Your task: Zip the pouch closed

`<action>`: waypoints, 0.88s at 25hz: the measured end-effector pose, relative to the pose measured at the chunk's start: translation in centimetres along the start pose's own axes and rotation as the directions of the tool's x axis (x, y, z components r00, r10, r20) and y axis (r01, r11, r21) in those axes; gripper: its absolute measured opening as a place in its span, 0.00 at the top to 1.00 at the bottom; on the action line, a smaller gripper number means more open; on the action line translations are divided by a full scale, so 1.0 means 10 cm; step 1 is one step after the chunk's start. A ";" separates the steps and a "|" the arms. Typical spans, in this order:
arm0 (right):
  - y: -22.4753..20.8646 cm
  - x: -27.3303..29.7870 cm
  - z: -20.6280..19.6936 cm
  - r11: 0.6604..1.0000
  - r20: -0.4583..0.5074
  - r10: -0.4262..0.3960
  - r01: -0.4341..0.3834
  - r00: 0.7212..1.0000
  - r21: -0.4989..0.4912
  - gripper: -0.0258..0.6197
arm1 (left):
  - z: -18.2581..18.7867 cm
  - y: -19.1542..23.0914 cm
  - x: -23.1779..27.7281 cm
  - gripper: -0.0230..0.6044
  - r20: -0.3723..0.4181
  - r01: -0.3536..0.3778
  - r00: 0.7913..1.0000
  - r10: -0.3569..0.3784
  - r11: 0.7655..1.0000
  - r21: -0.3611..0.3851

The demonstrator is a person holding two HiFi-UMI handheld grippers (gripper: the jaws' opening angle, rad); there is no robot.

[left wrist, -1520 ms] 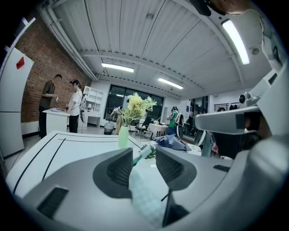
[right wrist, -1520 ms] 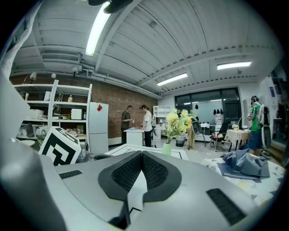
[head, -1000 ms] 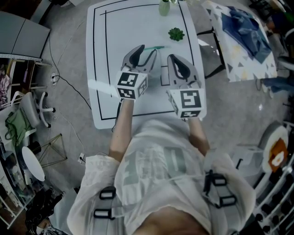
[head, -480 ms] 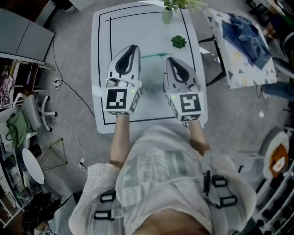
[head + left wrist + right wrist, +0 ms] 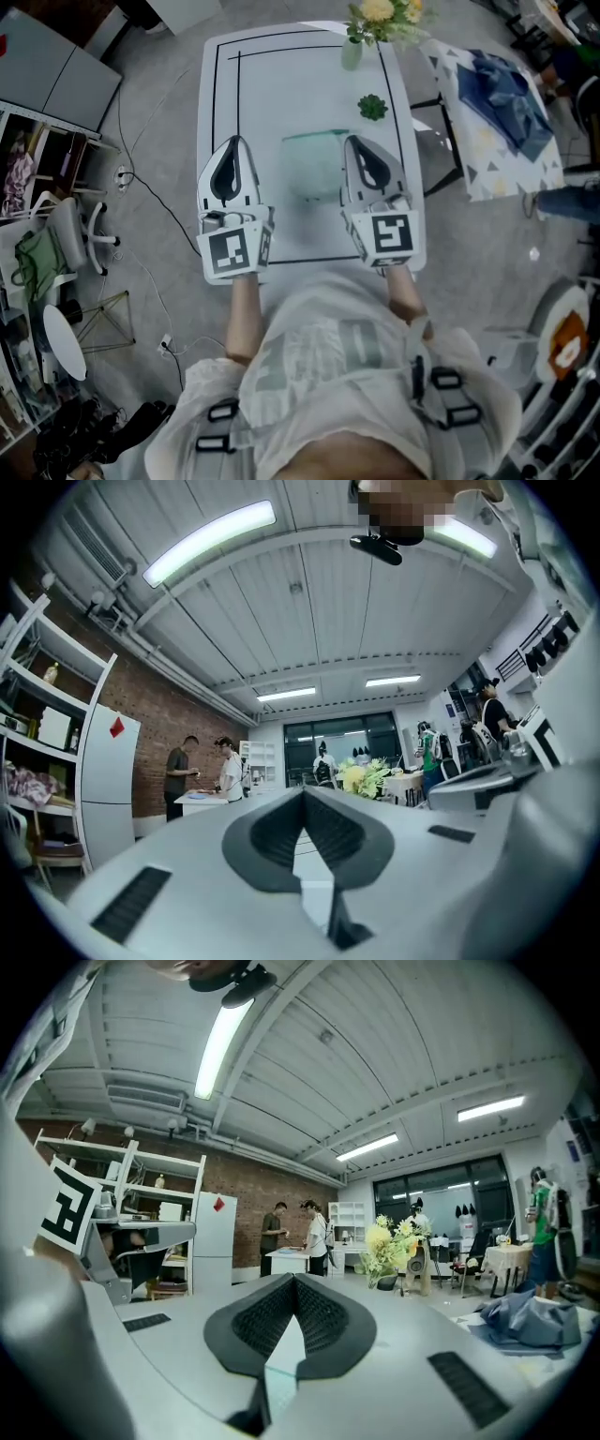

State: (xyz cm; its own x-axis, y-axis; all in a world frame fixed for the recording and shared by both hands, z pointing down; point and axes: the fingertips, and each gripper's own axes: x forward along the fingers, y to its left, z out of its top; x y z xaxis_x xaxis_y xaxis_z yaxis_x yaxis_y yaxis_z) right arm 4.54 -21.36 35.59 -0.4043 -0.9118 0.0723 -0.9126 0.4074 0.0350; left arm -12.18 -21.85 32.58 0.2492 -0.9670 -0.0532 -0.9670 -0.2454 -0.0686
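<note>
At the near end of the white table (image 5: 281, 84), the right gripper (image 5: 353, 142) is clamped tight on the right-hand edge of the pouch (image 5: 314, 167). In the right gripper view its pads meet, and a pale green sheet shows in the gap beneath them. The pouch is see-through green and sits between the two tools. Its darker top edge runs side to side on the far side from the person. From above it looks about as wide as it is deep, so I cannot tell its long axis.

The left gripper (image 5: 233, 141) stands well apart from the pouch, near the table's left edge. Its jaws have just been closing and are now together with nothing in them. A second ago it sat close beside the right one, spread wide and angled inward. Back then the pouch showed only as a thin green strip. Now its whole face is visible.

Farther off, a small green plant (image 5: 372, 107) and a vase of flowers (image 5: 352, 49) stand near the table's far right.
</note>
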 end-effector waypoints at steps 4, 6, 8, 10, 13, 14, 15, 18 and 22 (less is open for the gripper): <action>0.04 -0.03 -0.04 1.000 -0.014 -0.004 0.004 1.000 -0.022 0.95 | -0.09 0.01 -0.09 0.95 -0.019 -0.006 1.000 0.006 1.000 0.003; 0.05 -0.03 -0.06 1.000 -0.022 -0.002 0.002 1.000 -0.021 0.95 | -0.10 0.00 -0.11 0.95 -0.023 -0.001 1.000 0.001 1.000 0.000; 0.07 -0.04 -0.08 1.000 -0.030 0.004 -0.005 1.000 -0.024 0.95 | -0.10 -0.02 -0.11 0.95 -0.022 0.006 1.000 -0.006 1.000 -0.002; 0.09 -0.05 -0.08 1.000 -0.034 0.006 -0.006 0.999 -0.021 0.95 | -0.09 -0.06 -0.12 0.95 -0.018 0.016 1.000 -0.016 1.000 -0.003; 0.09 -0.05 -0.08 1.000 -0.035 0.006 -0.007 0.999 -0.026 0.95 | -0.12 -0.09 -0.13 0.95 -0.031 0.025 0.999 -0.024 1.000 0.011; 0.09 -0.05 -0.08 1.000 -0.034 0.006 -0.007 0.999 -0.026 0.95 | -0.14 -0.09 -0.14 0.95 -0.039 0.025 0.999 -0.024 1.000 0.014; 0.09 -0.06 -0.08 1.000 -0.034 0.005 -0.005 0.999 -0.025 0.95 | -0.14 -0.08 -0.14 0.95 -0.041 0.022 0.999 -0.022 1.000 0.011; 0.08 -0.08 -0.09 1.000 -0.040 0.000 -0.001 0.999 -0.024 0.95 | -0.13 -0.02 -0.14 0.95 -0.035 0.004 0.999 -0.004 1.000 -0.011; 0.07 -0.08 -0.15 1.000 -0.049 -0.003 0.002 0.999 -0.025 0.95 | -0.14 0.04 -0.16 0.95 -0.044 -0.012 0.999 0.011 1.000 -0.018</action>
State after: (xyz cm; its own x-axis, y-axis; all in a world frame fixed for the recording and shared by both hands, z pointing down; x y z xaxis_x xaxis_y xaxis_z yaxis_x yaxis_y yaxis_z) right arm 4.31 -20.22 37.01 -0.3977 -0.9095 0.1209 -0.9116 0.4067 0.0602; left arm -13.00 -20.51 34.07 0.2362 -0.9717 -0.0096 -0.9706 -0.2354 -0.0504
